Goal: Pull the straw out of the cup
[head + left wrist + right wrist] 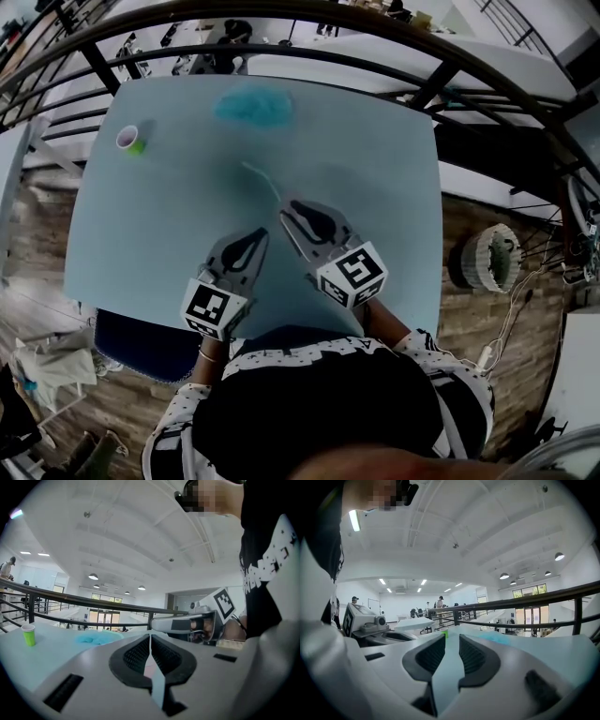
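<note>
Blue table [375,216], green cup [132,142], black railing [281,11]

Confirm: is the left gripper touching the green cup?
Apart. The head view shows bare table between the left gripper and the cup, which stands at the far left corner.

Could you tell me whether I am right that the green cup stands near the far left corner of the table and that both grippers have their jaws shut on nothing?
Not quite. Only the left gripper is shut. The right gripper view shows the right gripper with its jaws apart and nothing between them. The green cup does stand near the far left corner of the table.
</note>
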Action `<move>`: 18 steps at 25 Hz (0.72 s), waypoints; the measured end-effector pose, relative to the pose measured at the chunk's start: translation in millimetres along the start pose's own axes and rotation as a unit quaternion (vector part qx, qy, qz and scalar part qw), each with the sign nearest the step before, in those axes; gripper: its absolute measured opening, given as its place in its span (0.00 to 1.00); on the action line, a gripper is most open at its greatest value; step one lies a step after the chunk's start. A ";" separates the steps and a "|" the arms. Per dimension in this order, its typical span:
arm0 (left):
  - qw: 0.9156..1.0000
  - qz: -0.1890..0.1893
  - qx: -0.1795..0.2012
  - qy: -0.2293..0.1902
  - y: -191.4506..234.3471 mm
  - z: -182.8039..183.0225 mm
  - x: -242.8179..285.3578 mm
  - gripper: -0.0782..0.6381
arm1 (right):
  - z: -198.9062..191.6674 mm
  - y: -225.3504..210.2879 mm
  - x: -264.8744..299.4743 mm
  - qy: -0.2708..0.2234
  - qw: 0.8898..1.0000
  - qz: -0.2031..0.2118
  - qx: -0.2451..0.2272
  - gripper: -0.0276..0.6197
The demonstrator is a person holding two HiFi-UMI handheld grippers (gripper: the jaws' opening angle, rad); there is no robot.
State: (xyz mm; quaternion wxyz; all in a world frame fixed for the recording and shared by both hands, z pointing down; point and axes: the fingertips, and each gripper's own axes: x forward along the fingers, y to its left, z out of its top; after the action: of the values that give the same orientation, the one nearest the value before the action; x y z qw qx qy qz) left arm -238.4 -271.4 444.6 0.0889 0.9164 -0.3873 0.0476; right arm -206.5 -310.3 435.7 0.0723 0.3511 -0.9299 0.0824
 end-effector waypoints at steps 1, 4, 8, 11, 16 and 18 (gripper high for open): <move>1.000 0.000 -0.001 0.001 1.1 -0.7 0.8 0.13 | -1.1 -1.2 1.4 0.002 1.000 -0.001 0.001 0.16; 1.000 0.001 -0.003 0.003 3.8 -3.2 0.0 0.13 | -3.7 -2.4 6.0 0.005 1.000 -0.002 0.000 0.17; 1.000 0.003 -0.005 0.005 2.4 -4.0 1.9 0.13 | -4.1 -5.5 6.4 0.009 1.000 -0.001 -0.002 0.17; 1.000 0.001 -0.004 0.007 5.1 -3.9 5.6 0.13 | -4.6 -10.1 10.8 0.011 1.000 -0.004 -0.005 0.17; 1.000 0.007 -0.009 0.010 18.8 -9.7 3.6 0.13 | -11.9 -11.5 27.2 0.016 1.000 -0.003 -0.004 0.17; 1.000 0.007 -0.011 0.012 19.2 -11.9 4.9 0.13 | -16.4 -16.0 29.7 0.024 1.000 -0.008 -0.005 0.17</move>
State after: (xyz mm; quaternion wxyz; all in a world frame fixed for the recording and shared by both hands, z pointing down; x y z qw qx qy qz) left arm -249.0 -285.6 459.4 0.1032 0.9120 -0.3930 0.0553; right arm -216.7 -337.8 459.1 0.0968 0.3560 -0.9256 0.0850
